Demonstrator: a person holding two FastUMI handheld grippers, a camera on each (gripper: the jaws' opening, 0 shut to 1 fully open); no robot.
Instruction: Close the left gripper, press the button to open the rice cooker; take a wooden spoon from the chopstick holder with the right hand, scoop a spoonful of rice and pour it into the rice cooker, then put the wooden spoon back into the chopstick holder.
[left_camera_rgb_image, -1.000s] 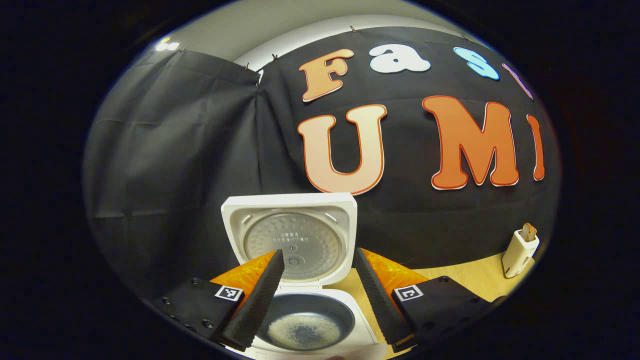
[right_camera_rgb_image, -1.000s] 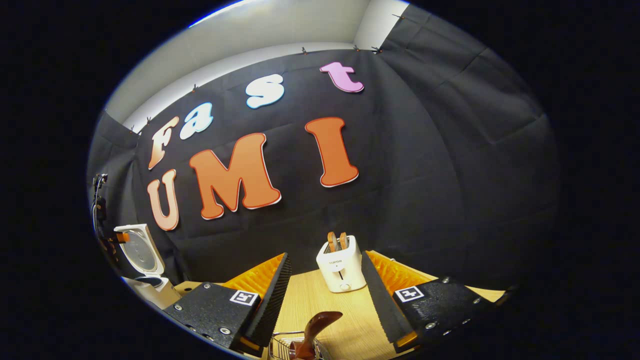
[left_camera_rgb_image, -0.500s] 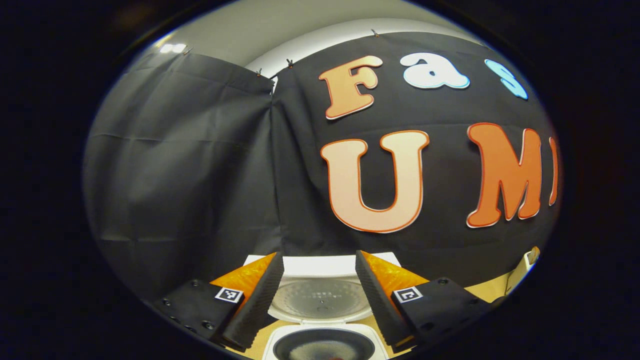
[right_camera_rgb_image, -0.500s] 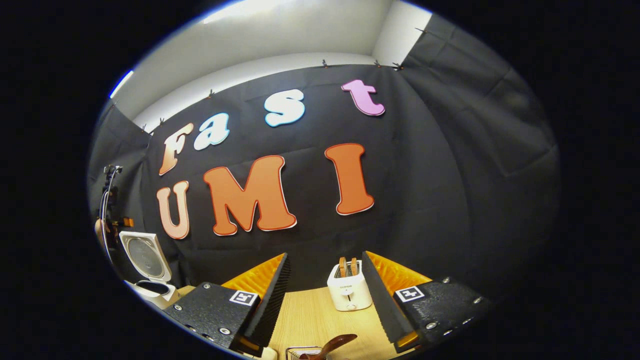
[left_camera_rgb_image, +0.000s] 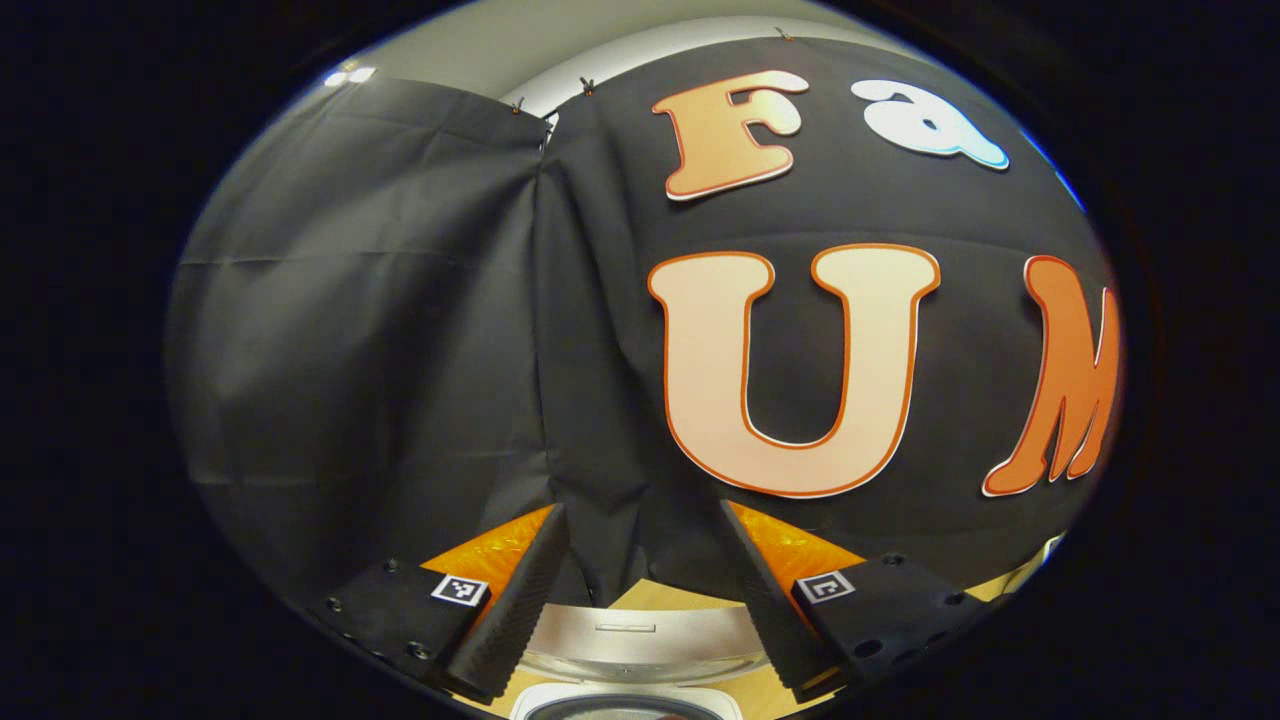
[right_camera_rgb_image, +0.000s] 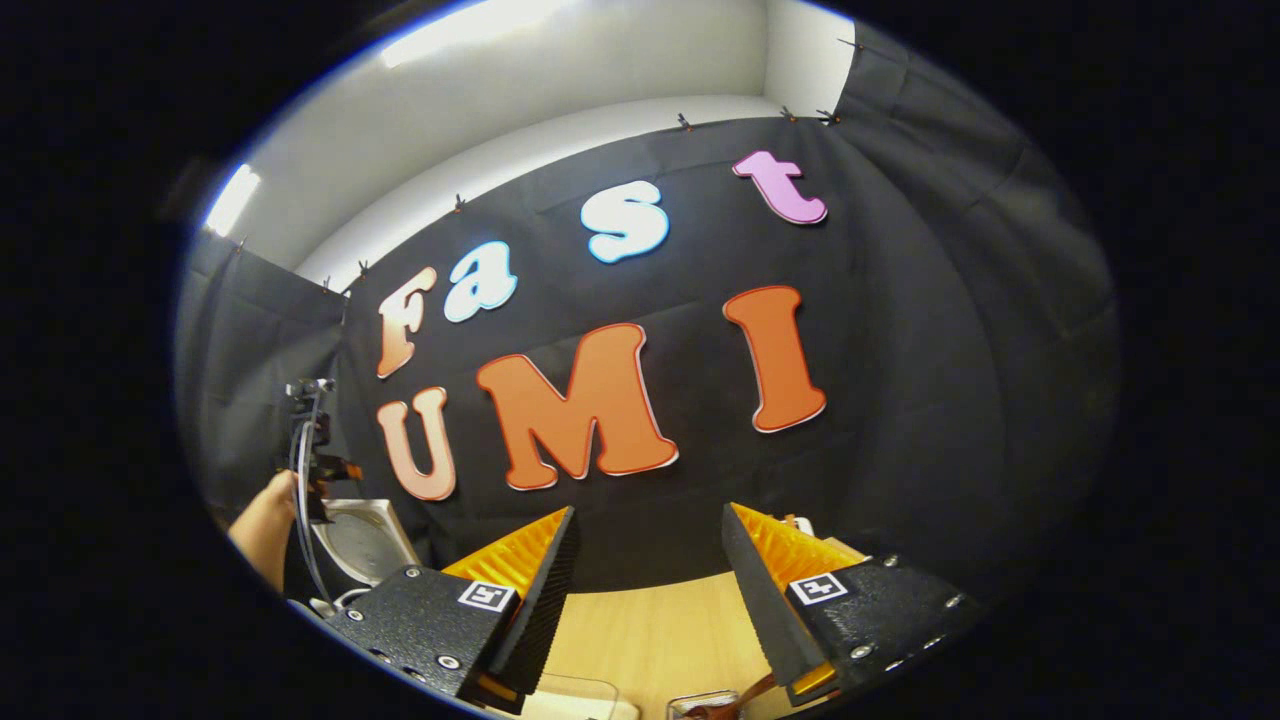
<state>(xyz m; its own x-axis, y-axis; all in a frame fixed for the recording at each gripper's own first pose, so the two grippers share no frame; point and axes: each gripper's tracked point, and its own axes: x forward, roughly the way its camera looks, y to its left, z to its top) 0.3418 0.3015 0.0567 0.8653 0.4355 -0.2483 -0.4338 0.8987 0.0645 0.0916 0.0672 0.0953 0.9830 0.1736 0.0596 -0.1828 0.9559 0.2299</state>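
Pale wood counter (right_camera_rgb_image: 650, 625) runs under my right gripper (right_camera_rgb_image: 645, 590), whose jaws stand wide apart with nothing between them. At the lower edge, just below them, I see the wire rim of the chopstick holder (right_camera_rgb_image: 700, 703) with the wooden spoon (right_camera_rgb_image: 745, 697) leaning out of it. Far off to the left the rice cooker (right_camera_rgb_image: 362, 540) stands with its lid up, and a hand (right_camera_rgb_image: 265, 525) holds the other gripper beside it. My left gripper (left_camera_rgb_image: 640, 590) also has its jaws wide apart and empty, held over the cooker's raised lid (left_camera_rgb_image: 640, 640).
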